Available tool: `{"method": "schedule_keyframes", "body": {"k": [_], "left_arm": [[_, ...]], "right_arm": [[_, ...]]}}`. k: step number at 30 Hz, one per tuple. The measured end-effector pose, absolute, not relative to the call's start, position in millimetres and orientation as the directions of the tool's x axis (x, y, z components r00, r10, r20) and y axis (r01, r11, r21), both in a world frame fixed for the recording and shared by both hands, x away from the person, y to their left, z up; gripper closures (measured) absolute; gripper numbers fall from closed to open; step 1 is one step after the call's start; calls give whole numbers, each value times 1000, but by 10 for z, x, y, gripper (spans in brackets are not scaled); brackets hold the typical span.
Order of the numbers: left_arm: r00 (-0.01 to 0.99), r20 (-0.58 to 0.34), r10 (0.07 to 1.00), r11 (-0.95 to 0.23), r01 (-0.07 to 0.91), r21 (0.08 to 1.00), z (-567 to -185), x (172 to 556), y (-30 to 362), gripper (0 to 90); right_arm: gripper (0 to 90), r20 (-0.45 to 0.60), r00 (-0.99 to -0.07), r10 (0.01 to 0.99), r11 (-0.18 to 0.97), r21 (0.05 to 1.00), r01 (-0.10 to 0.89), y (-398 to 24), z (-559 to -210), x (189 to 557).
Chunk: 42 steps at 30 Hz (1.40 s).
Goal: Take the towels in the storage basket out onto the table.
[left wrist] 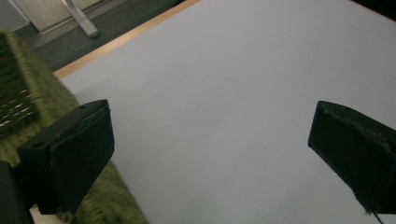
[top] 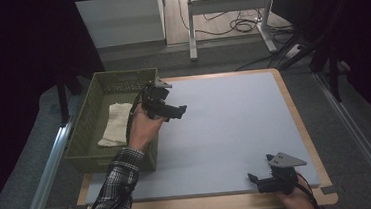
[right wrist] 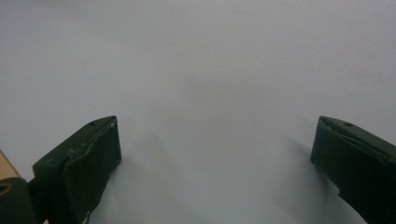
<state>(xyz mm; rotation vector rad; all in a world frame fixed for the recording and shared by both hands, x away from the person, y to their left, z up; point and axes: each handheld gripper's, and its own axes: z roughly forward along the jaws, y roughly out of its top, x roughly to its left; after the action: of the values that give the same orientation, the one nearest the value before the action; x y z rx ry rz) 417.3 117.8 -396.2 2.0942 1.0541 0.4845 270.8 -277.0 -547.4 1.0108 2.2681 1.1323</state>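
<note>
Left gripper (top: 172,107), jaws spread and empty, hung beside the ribbed olive plastic basket (top: 92,142) holding a crumpled cream cloth (top: 114,123) seen from the high view, while right gripper (top: 260,176), jaws likewise apart and empty, sat low over the smooth matte grey mat (top: 235,125).

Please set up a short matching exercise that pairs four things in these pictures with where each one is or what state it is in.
Things:
1. white cloth
2. green basket
3. left gripper
4. right gripper

Places or states:
A. stands at the left edge of the grey mat
B. low at the near right corner of the mat, jaws open
C. lies folded inside the basket
D. held up beside the basket's right wall, jaws open and holding nothing

Pairs: 1-C, 2-A, 3-D, 4-B
</note>
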Motion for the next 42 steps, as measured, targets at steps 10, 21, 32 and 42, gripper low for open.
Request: {"method": "schedule_keyframes", "body": {"k": [10,21,32,42], "left_arm": [[540,5,841,-356,547,758,-3906,4215,1534,1],[469,-34,883,-278,579,766,-3886,4248,1969,0],[423,32,905,-306,600,739,-3956,4230,2315,23],[412,6,911,-297,648,702,-4208,4237,2697,107]], "right_arm": [[16,-39,-653,756,407,809,423,-2770,-5474,2708],[17,-39,-653,756,407,809,424,-2771,-5473,2708],[17,-39,-653,756,408,809,423,-2770,-5473,2708],[17,-39,-654,756,408,809,423,-2771,-5473,2708]]}}
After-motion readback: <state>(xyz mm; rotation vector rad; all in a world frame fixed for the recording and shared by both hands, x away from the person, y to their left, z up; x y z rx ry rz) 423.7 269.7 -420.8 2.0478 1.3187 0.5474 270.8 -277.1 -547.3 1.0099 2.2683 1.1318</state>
